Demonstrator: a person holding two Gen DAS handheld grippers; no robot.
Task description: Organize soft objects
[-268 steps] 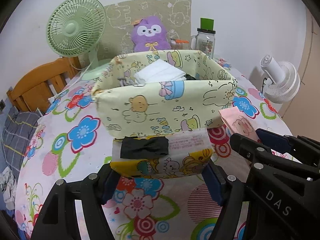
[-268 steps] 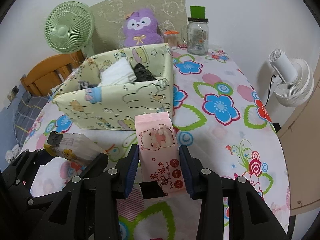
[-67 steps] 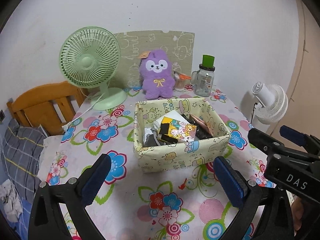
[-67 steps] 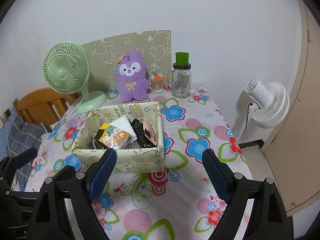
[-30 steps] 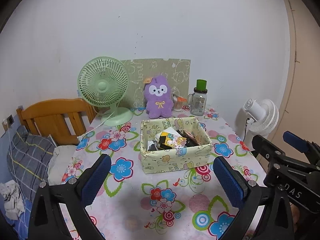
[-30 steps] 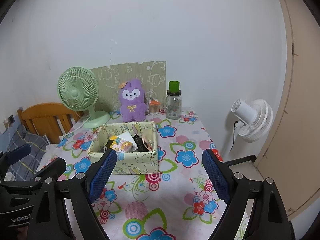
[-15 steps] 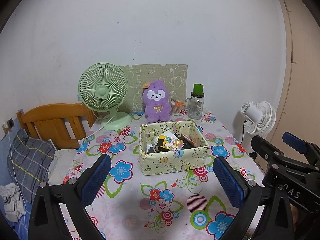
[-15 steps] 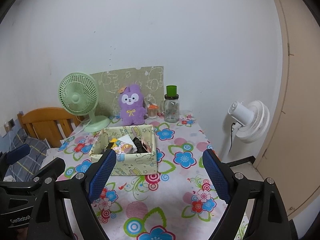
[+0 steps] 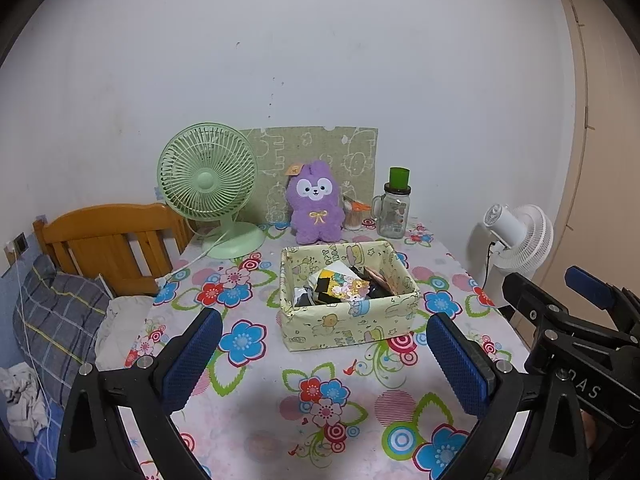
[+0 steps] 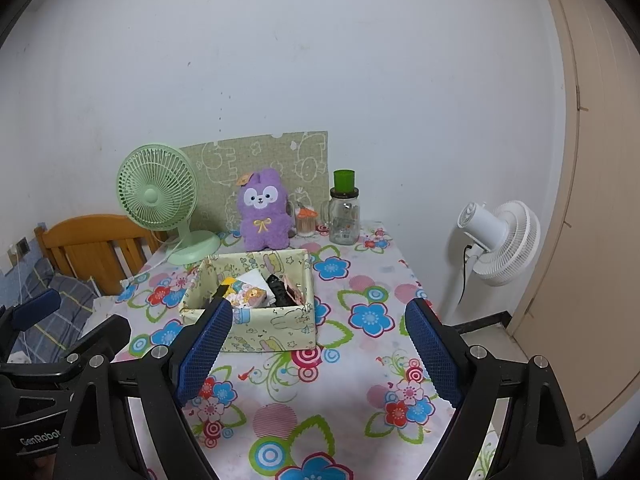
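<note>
Pale-yellow cartoon-print fabric box (image 9: pixel 348 322) sits mid-table on the flowered tablecloth (image 9: pixel 320 400), packed with soft packets: yellow cartoon tissue pack (image 9: pixel 344 285) uppermost, pink one at its right. Left gripper (image 9: pixel 326 356) and right gripper (image 10: pixel 318 350) hang near, jaws wide, empty; sorting looks finished.

The flower-patterned tablecloth (image 9: pixel 328 396) lies bare between the camera and the pale yellow cartoon-print fabric box (image 9: pixel 352 322), and to both sides of it. Behind the box the rear edge is crowded: mint-green desk fan (image 9: pixel 208 184), purple plush rabbit (image 9: pixel 316 208), glass jar mug with green lid (image 9: pixel 394 210). White floor fan (image 10: pixel 500 242) stands off the table's right edge.
</note>
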